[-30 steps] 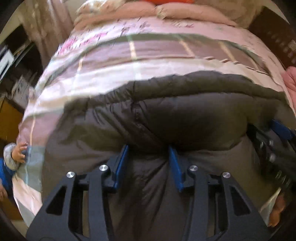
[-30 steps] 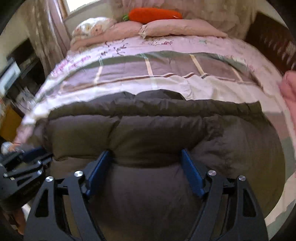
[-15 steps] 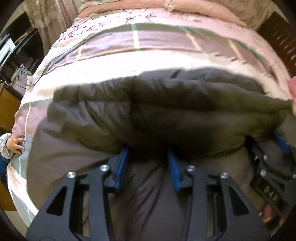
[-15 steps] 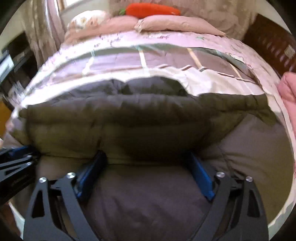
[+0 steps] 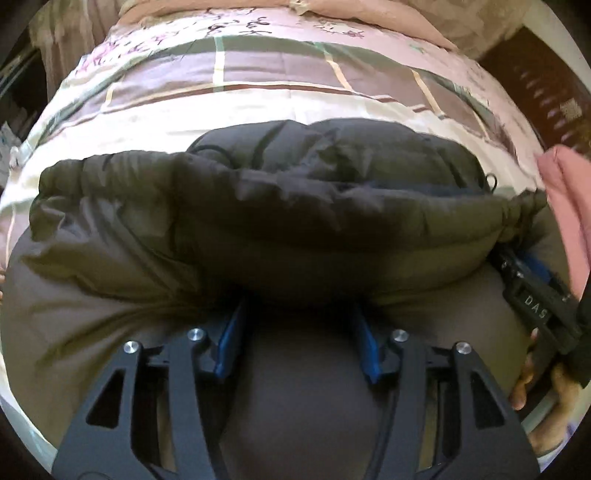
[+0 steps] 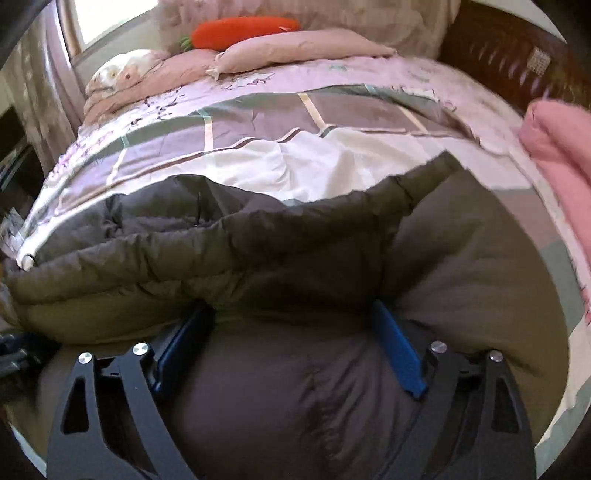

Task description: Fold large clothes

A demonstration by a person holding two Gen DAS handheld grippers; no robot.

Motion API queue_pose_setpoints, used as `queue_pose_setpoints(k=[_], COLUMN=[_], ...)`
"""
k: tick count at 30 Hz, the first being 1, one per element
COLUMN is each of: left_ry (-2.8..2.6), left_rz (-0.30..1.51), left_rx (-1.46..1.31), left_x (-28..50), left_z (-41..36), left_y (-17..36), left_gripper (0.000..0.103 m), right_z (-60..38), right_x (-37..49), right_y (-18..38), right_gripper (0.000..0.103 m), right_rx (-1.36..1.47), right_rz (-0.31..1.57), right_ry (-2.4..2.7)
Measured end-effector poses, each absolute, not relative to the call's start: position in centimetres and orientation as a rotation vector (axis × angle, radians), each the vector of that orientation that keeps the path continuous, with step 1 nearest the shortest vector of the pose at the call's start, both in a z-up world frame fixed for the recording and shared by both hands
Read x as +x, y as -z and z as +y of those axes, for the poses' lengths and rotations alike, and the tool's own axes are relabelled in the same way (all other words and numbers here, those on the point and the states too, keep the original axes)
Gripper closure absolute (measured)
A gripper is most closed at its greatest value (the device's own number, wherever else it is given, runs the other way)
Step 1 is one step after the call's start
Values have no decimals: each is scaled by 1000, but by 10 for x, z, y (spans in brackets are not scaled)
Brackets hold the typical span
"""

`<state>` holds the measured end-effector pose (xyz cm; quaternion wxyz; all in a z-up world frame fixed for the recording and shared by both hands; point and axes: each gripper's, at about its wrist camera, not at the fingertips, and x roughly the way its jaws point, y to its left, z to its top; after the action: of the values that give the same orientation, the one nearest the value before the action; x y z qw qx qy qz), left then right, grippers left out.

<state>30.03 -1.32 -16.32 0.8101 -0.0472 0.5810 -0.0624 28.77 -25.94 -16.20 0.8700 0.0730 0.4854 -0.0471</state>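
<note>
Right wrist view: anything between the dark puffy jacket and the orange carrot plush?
Only the pink-and-grey patchwork bedspread and a pink pillow lie between the dark puffy jacket and the orange carrot plush, seen in the right wrist view.

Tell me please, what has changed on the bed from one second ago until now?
The folded-over edge of the dark puffy jacket was carried farther up the bed. The left gripper and right gripper are opening, jacket between their fingers. The patterned quilt and orange carrot pillow stayed.

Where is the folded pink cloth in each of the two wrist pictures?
Left wrist view: the folded pink cloth sits at the right edge, about mid-height, beside the dark puffy padded jacket.
Right wrist view: the same cloth fills the upper right edge.
Shared landmark: the patchwork pink-and-cream bedspread.
</note>
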Motion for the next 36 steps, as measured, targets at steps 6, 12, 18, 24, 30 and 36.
queue_pose_setpoints(k=[6,12,18,24,30,36], left_ry=[140,145,113,114,127,83], left_rz=[1233,1234,1226,1222,1215,1166], left_rx=[-166,-163,-138,-147,-175,-254], left_x=[301,300,303,302,303,298], left_z=[-5,-7,-11,-9,-6,3], left_y=[165,165,168,169,171,138], left_gripper=[49,48,48,47,47,48], right_z=[-324,-435,-370,-263,-260,-216], right_x=[294,251,251,285,298,281], right_y=[157,190,127,142,167,127], right_gripper=[14,3,6,6,1,7], right_rx=[202,648,387,242,209,137], right_rz=[976,988,817,996,1047,919], right_ry=[332,545,487,125,174,82])
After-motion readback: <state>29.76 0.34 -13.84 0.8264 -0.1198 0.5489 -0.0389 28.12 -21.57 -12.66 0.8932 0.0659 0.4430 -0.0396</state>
